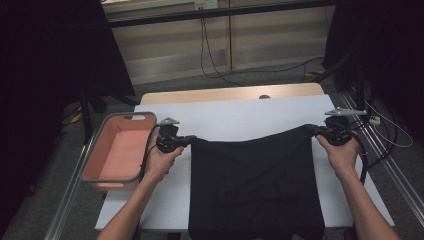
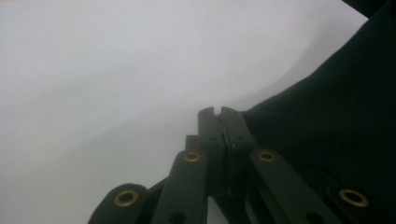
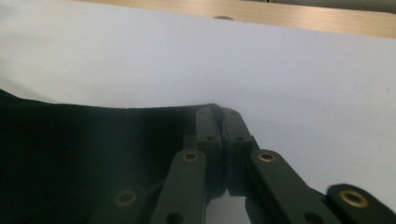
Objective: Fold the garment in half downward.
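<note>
Black cloth garment [image 1: 255, 185] lies flat on white table cover [image 1: 240, 117], hem off the six o'clock edge. Left gripper [image 1: 189, 140] and right gripper [image 1: 314, 129] each pinch a far corner, jaws clamped. We judge: lift evenly, keep top edge taut. Salmon plastic bin [image 1: 120, 150] sits at nine o'clock.

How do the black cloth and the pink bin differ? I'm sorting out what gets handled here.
The black cloth is dark, soft and flat on the white table cover; the pink bin is rigid, with raised grey-rimmed walls. The cloth is pinched at its far corners by the left tongs and right tongs; the bin hangs off the table's left edge, untouched.
</note>
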Demonstrator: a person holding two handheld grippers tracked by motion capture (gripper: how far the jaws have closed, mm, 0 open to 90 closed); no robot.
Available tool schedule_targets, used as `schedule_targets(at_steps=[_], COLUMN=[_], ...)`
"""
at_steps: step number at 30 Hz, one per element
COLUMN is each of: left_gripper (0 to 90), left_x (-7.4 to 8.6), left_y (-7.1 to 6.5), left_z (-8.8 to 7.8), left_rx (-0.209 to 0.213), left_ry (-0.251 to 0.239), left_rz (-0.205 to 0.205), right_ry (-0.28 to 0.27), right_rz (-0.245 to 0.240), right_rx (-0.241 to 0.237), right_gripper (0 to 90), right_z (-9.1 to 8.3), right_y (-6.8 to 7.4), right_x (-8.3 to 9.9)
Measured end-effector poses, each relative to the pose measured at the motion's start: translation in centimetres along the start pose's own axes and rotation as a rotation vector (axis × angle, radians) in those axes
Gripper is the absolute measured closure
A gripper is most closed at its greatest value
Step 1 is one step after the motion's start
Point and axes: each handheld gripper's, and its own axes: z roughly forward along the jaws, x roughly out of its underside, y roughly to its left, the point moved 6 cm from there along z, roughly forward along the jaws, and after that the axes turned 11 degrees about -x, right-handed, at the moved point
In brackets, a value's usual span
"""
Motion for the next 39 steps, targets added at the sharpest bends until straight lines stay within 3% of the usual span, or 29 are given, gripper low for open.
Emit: schedule_targets(at_steps=[6, 9, 16, 21, 23, 24, 29, 39], left_gripper=[88.2, 88.3, 88.4, 88.3, 88.3, 88.3, 88.3, 88.3], left_x=[-1.6, -2.0, -4.0, -4.8, -5.0, -5.0, -5.7, -7.5], left_y=[0.7, 0.7, 1.5, 1.9, 2.2, 2.4, 2.8, 3.5], left_z=[-0.8, -0.7, -1.3, -1.2, -0.9, -0.7, -0.1, 0.2], left_rx=[-0.018, -0.037, -0.068, -0.084, -0.076, -0.091, -0.106, -0.135], left_ry=[-0.049, -0.049, -0.090, -0.112, -0.106, -0.092, -0.091, -0.110], left_rz=[-0.023, -0.008, -0.018, -0.029, -0.033, -0.019, -0.033, -0.042], right_ry=[-0.040, -0.038, -0.062, -0.066, -0.066, -0.066, -0.071, -0.078], right_rz=[0.011, -0.004, -0.022, -0.015, -0.005, -0.001, 0.004, 0.009], right_rx=[-0.027, -0.021, -0.006, -0.002, -0.002, -0.006, -0.004, 0.007], right_gripper=[87.8, 87.8, 87.8, 87.8, 87.8, 87.8, 87.8, 87.8], right_z=[-0.2, -0.1, -0.3, 0.2, 0.5, 0.7, 1.3, 1.8], right_y=[0.5, 0.7, 0.6, 0.4, 0.3, 0.3, 0.2, -0.2], right_x=[-1.0, -1.7, -4.0, -4.2, -4.3, -4.4, -5.1, -6.0])
